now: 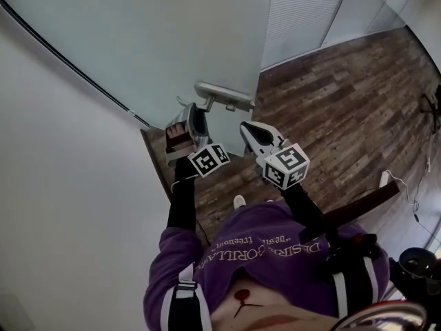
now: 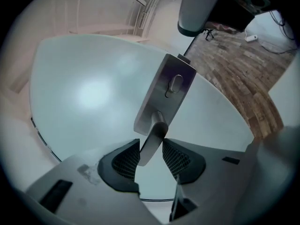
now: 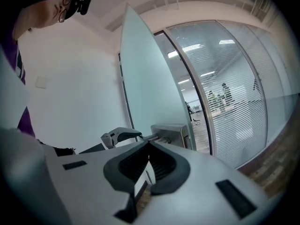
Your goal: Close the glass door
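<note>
The left gripper (image 2: 150, 148) has its jaws spread either side of the silver lever handle (image 2: 158, 125) on the frosted glass door (image 2: 89, 93), which stands ajar. The right gripper (image 3: 149, 145), beside that handle, has jaws pressed together, empty. The left should seat the lever deep, then swing steadily.

The glass door (image 1: 138, 40) is frosted pale blue-green, its handle (image 1: 224, 96) brushed silver. The floor (image 1: 344, 109) shows brown wood planks and the wall (image 1: 62, 205) is white. The left claw (image 1: 195, 119) and right claw (image 1: 251, 133) are light grey, with black ribbed pads (image 2: 125, 161) and black-and-white square markers. The sweater (image 1: 275, 240) is purple.
</note>
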`<action>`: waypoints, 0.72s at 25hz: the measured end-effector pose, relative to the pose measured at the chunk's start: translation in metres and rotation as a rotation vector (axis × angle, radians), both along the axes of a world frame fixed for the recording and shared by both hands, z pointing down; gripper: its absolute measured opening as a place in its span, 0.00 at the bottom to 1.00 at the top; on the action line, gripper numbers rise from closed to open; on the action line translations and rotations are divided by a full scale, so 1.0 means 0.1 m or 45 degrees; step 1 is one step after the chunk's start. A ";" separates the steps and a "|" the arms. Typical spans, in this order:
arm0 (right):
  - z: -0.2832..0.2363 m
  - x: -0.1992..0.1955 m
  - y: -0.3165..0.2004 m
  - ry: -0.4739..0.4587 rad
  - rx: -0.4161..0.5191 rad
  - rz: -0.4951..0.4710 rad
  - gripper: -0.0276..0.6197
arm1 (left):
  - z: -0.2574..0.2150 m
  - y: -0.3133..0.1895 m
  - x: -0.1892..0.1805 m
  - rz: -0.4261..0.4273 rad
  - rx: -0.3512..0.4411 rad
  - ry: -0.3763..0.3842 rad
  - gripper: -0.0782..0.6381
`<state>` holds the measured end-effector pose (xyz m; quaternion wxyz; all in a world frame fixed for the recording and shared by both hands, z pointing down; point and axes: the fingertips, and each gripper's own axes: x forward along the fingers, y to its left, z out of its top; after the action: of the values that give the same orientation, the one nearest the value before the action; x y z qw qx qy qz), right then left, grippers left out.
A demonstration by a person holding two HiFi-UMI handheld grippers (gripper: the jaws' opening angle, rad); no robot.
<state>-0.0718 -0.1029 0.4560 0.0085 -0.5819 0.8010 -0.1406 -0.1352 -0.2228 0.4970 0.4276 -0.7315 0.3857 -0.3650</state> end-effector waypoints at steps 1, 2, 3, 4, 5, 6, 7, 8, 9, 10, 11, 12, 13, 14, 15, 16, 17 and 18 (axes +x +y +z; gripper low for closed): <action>0.01 -0.01 0.00 0.001 -0.001 0.002 0.04 | 0.00 0.00 0.01 0.019 0.024 -0.024 0.28; 0.01 -0.04 0.00 0.002 -0.002 0.001 0.04 | 0.00 0.00 0.01 0.039 0.051 -0.055 0.28; 0.03 -0.07 0.00 0.002 -0.003 -0.001 0.04 | 0.01 -0.01 0.02 0.062 0.076 -0.089 0.28; 0.04 -0.11 0.00 0.003 -0.003 -0.001 0.04 | 0.02 -0.02 0.03 0.085 0.092 -0.118 0.28; 0.05 -0.13 0.00 0.003 -0.004 0.000 0.04 | 0.03 -0.04 0.04 0.106 0.098 -0.137 0.28; 0.06 -0.15 -0.01 0.004 -0.006 0.002 0.04 | 0.04 -0.06 0.07 0.123 0.096 -0.145 0.28; 0.07 -0.15 -0.02 0.004 -0.007 0.006 0.04 | 0.05 -0.09 0.09 0.135 0.092 -0.141 0.28; 0.08 -0.14 -0.03 0.004 -0.008 0.009 0.04 | 0.04 -0.12 0.12 0.142 0.092 -0.132 0.28; 0.09 -0.13 -0.05 0.004 -0.008 0.012 0.04 | 0.04 -0.14 0.14 0.145 0.093 -0.119 0.28; 0.10 -0.11 -0.05 0.004 -0.008 0.018 0.04 | 0.03 -0.16 0.16 0.146 0.094 -0.105 0.28; 0.10 -0.09 -0.06 0.003 -0.009 0.027 0.04 | 0.03 -0.16 0.17 0.149 0.093 -0.091 0.28; 0.10 -0.07 -0.05 0.002 -0.009 0.037 0.04 | 0.02 -0.15 0.17 0.154 0.090 -0.080 0.28; 0.09 -0.07 -0.04 0.000 -0.008 0.046 0.04 | 0.01 -0.14 0.17 0.159 0.087 -0.073 0.28; 0.09 -0.07 -0.03 -0.002 -0.007 0.052 0.04 | 0.00 -0.12 0.17 0.164 0.083 -0.067 0.28; 0.09 -0.08 -0.02 -0.003 -0.007 0.055 0.04 | 0.00 -0.11 0.15 0.166 0.078 -0.059 0.28; 0.09 -0.09 -0.01 -0.002 -0.006 0.055 0.04 | -0.01 -0.09 0.14 0.168 0.072 -0.052 0.28; 0.09 -0.10 0.01 -0.001 -0.005 0.056 0.04 | 0.00 -0.08 0.13 0.170 0.066 -0.050 0.28; 0.10 -0.10 0.01 0.001 -0.004 0.056 0.04 | 0.01 -0.08 0.14 0.174 0.061 -0.056 0.28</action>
<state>-0.0820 -0.1023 0.4661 0.0104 -0.5996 0.7877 -0.1414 -0.1214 -0.2303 0.4978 0.4774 -0.7375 0.3342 -0.3415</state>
